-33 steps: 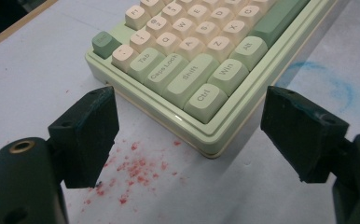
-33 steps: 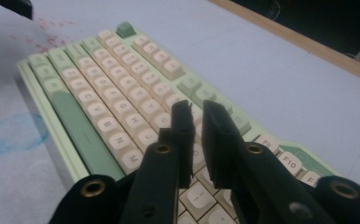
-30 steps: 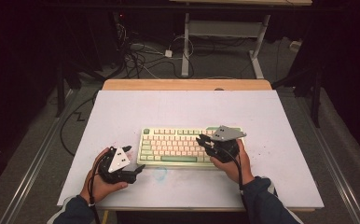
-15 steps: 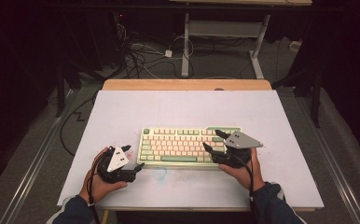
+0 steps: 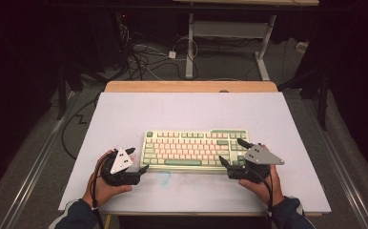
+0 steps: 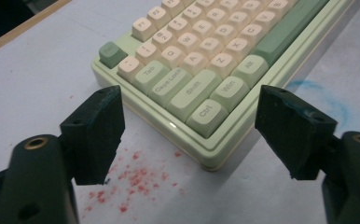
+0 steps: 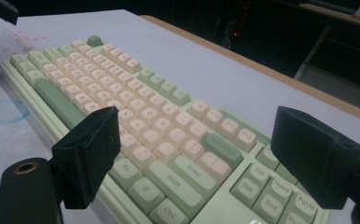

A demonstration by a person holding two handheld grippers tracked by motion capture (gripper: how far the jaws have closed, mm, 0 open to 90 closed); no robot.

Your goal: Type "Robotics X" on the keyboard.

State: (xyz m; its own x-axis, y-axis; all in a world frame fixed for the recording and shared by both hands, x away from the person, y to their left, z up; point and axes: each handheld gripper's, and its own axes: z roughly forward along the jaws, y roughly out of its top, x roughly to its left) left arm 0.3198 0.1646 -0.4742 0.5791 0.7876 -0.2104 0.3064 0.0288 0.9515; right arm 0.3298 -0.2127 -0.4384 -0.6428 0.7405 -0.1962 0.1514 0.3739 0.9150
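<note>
A: Two grippers, one keyboard (image 5: 195, 149). Where does it lie?

B: Flat on the white tabletop (image 5: 191, 107), towards the near edge and about midway across, its long side running left to right.

A: And the left gripper (image 5: 138, 160)?

B: Just off the keyboard's near-left corner, jaws wide apart. In the left gripper view (image 6: 190, 116) that corner (the Ctrl key (image 6: 206, 115) end) sits in the gap between them, and neither jaw touches the case.

A: The right gripper (image 5: 233, 151)?

B: At the right end of the keyboard, jaws also spread. In the right gripper view (image 7: 218, 154) the Enter and Shift keys lie between the two black jaws. It looks to hover over the keys rather than rest on them, though the high view is too coarse to be sure.

A: Anything else on the tabletop?

B: Red specks (image 6: 134, 179) beside the keyboard's left corner and a blue smudge (image 5: 163, 177) in front of its near edge. A hand (image 5: 105, 187) holds each gripper from the near side, with cables trailing back along the sleeves.
</note>
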